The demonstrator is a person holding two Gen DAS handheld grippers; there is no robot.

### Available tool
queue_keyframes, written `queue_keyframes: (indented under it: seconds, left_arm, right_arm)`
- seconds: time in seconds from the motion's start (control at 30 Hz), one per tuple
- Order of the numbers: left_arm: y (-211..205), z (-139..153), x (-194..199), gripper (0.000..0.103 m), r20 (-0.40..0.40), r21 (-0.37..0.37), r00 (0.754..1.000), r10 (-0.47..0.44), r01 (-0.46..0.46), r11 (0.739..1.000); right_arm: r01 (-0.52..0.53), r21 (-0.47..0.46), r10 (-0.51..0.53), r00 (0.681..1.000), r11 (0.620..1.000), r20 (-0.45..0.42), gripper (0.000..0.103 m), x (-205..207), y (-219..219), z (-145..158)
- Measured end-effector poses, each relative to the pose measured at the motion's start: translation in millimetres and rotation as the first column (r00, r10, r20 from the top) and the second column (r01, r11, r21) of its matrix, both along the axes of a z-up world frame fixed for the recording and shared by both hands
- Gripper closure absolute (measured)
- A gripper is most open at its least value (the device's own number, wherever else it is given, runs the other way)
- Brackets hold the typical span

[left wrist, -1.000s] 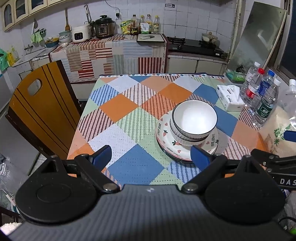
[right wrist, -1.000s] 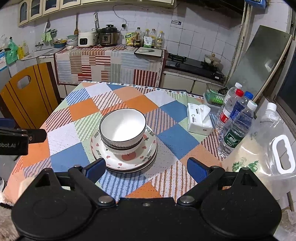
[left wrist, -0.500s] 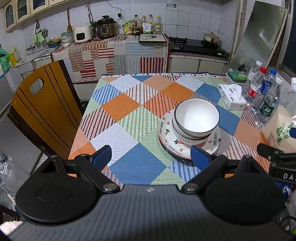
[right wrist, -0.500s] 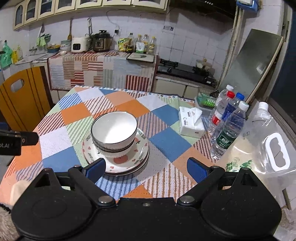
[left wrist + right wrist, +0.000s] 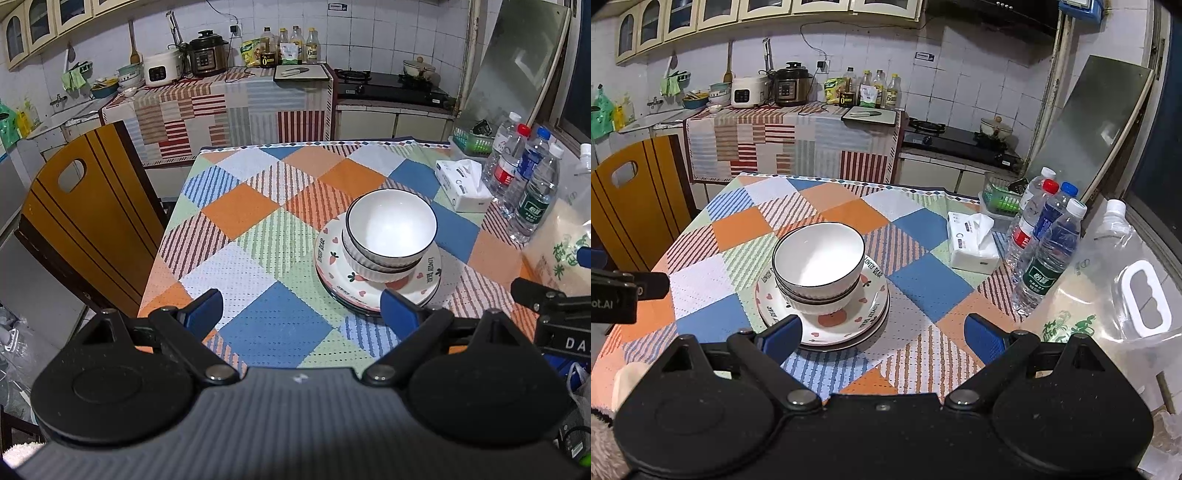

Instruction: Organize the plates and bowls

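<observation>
Two nested white bowls (image 5: 391, 230) with dark rims sit on a stack of plates (image 5: 332, 266) printed with hearts and strawberries, on the checked tablecloth. The same bowls (image 5: 818, 258) and plates (image 5: 866, 317) show in the right wrist view. My left gripper (image 5: 301, 312) is open and empty, held near the table's front edge, left of the stack. My right gripper (image 5: 882, 338) is open and empty, near the front edge, with the stack just beyond its left finger. The right gripper's body shows at the left view's right edge (image 5: 554, 321).
A wooden chair (image 5: 85, 229) stands at the table's left side. A tissue pack (image 5: 971, 243), three water bottles (image 5: 1049, 251), a large clear jug (image 5: 1126, 284) and a green basket (image 5: 1003, 201) crowd the right side. A counter with appliances lies beyond.
Both grippers have drawn back and risen a little from the stack. The bowls and plates have not moved. Both grippers stay open.
</observation>
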State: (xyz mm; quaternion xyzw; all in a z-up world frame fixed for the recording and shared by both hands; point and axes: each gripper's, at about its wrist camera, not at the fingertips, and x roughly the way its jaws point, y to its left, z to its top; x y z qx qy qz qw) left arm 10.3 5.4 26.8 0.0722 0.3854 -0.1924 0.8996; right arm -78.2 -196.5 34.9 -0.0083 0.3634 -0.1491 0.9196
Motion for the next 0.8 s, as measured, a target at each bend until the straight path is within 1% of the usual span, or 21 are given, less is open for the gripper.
queue_keyframes:
  seconds: [0.8]
  left_arm:
    - [2.3, -1.2, 1.0, 0.01, 0.001, 0.005, 1.0, 0.0, 0.0, 1.0]
  right_arm:
    - [0.004, 0.012, -0.004, 1.0, 1.0, -0.027, 0.006, 2.3, -0.3, -4.4]
